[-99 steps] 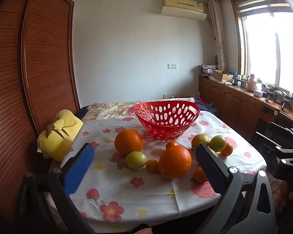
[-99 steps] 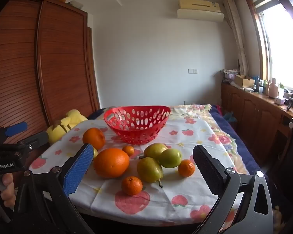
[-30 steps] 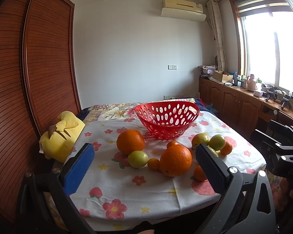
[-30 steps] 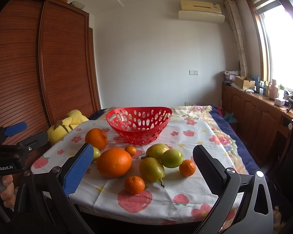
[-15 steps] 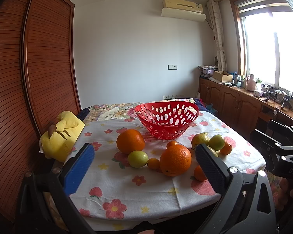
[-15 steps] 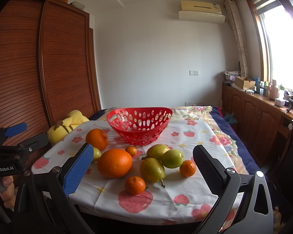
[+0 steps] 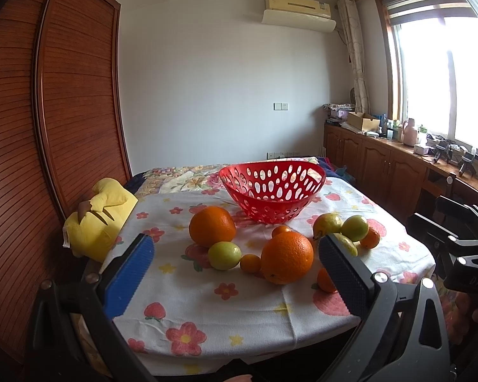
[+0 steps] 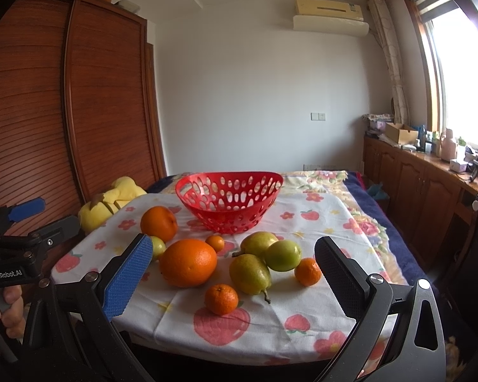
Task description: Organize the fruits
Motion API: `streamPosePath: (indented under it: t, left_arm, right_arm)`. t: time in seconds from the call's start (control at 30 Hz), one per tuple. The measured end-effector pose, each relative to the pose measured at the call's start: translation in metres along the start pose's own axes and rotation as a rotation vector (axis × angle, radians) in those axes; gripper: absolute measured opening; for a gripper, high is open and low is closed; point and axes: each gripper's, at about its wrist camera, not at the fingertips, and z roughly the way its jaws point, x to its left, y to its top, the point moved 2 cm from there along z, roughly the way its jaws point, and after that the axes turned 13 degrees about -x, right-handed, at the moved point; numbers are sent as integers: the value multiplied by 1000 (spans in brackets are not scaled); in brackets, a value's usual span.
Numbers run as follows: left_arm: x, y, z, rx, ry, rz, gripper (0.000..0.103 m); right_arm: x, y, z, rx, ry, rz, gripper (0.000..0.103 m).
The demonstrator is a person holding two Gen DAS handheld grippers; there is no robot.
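An empty red perforated basket (image 7: pixel 272 191) (image 8: pixel 228 200) stands at the back of the table. In front of it lie two big oranges (image 7: pixel 286 257) (image 7: pixel 212 226) (image 8: pixel 188 266) (image 8: pixel 158 223), several small tangerines (image 8: pixel 221 298), green limes (image 7: pixel 224 255) (image 8: pixel 283 255) and two pears (image 8: pixel 249 273) (image 8: pixel 258 242). My left gripper (image 7: pixel 235 273) is open and empty, short of the table's near edge. My right gripper (image 8: pixel 234 272) is open and empty, also short of the near edge, facing the fruit.
A floral cloth covers the table (image 7: pixel 207 318). A yellow plush toy (image 7: pixel 98 219) lies at the table's left edge beside a wooden wardrobe (image 7: pixel 47 127). Wooden cabinets (image 8: pixel 430 191) with clutter run along the right wall under the window.
Both grippers have barely shifted; the view has drifted slightly. The fruit and the basket have not moved.
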Motion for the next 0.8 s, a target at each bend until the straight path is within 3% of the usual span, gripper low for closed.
streamPosePath:
  t: [0.5, 0.8]
  left_arm:
    - [2, -49, 39, 141, -50, -24, 103]
    - [1, -66, 56, 193, -99, -43, 102]
  right_arm:
    - [-4, -48, 39, 156, 66, -14, 98]
    - [-3, -79, 71, 268, 140, -9, 73]
